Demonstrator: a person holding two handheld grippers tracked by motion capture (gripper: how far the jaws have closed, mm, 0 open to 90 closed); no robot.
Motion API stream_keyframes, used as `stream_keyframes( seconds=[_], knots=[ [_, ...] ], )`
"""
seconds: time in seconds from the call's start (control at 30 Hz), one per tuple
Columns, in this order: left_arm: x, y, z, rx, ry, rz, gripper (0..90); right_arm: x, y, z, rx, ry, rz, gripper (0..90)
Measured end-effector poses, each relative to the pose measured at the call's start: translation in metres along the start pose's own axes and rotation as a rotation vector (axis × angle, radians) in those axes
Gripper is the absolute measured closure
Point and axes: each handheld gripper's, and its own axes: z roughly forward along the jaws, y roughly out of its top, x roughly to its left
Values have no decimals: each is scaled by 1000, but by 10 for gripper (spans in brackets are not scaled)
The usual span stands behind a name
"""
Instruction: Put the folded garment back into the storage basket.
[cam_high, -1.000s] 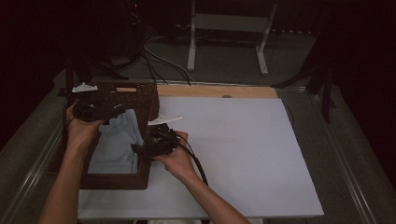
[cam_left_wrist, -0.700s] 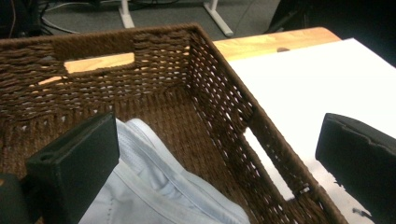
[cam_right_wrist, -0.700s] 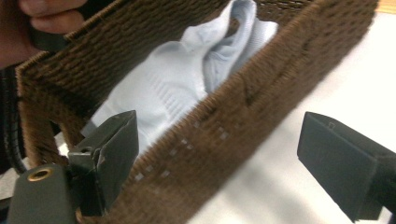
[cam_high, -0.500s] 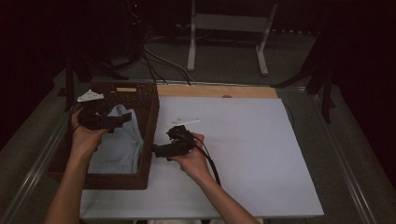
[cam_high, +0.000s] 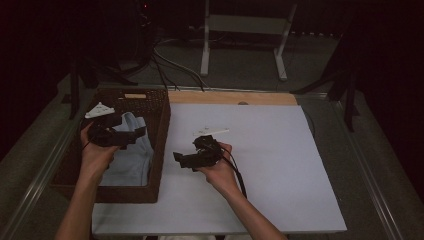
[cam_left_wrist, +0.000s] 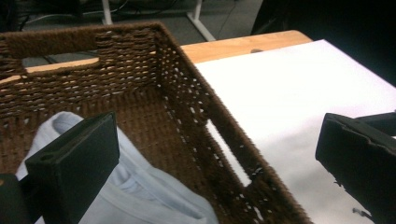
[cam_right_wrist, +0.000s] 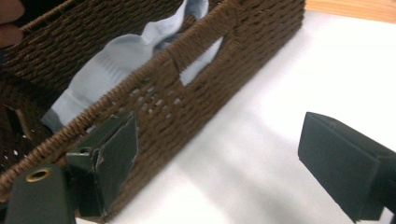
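A brown wicker basket (cam_high: 162, 130) stands at the table's left with a light blue cloth (cam_high: 127, 160) lying in it. My left gripper (cam_high: 137, 136) hovers over the basket's far half, pointing right, open and empty. In the left gripper view its jaws (cam_left_wrist: 215, 163) straddle the basket's wall (cam_left_wrist: 187, 93), with the cloth (cam_left_wrist: 140, 196) below. My right gripper (cam_high: 181, 160) is over the white sheet (cam_high: 280, 165), just right of the basket, pointing left at it. In the right gripper view it (cam_right_wrist: 224, 163) stands open before the basket's side (cam_right_wrist: 224, 60), the cloth (cam_right_wrist: 116, 60) showing through the handle hole.
A small white strip (cam_high: 212, 132) lies on the sheet behind the right hand. A wooden board edge (cam_high: 230, 97) runs along the sheet's far side. Metal rails border the table left and right. A white stand (cam_high: 205, 45) and cables are on the floor beyond.
The right gripper has drawn to the right, off the basket's edge and out over the white sheet. The left hand has shifted slightly nearer and to the right above the basket.
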Motion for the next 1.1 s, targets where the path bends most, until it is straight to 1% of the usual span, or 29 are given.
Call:
stream_keyframes(
  seconds=[0.2, 0.33, 0.43, 0.53, 0.63, 0.8, 0.9, 1.0, 1.03, 1.1],
  knots=[
    [-12, -7, 1, 1, 1, 16, 13, -11, -6, -10, -10, -17, 7, 123],
    [-20, -12, 0, -9, -7, 18, 13, -20, -12, -17, -15, -27, 16, 125],
    [-26, -14, -1, -7, -13, 22, 13, -24, -17, -21, -9, -34, 6, 126],
    [-31, -17, -4, -12, -21, 24, 13, -29, -22, -26, -13, -40, 6, 126],
    [-36, -20, -6, -22, -22, 26, 13, -37, -28, -34, -22, -55, 16, 125],
    [-47, -26, -6, -27, -43, 38, 13, -48, -35, -42, -34, -73, 36, 125],
    [-51, -29, -4, -23, -47, 47, 13, -53, -40, -46, -35, -84, 42, 126],
    [-54, -34, -4, -31, -57, 40, 13, -58, -44, -51, -39, -90, 50, 125],
    [-55, -36, -4, -28, -58, 44, 13, -59, -45, -52, -40, -93, 52, 125],
    [-56, -37, -6, -44, -60, 43, 14, -62, -48, -54, -40, -98, 55, 125]
  ],
)
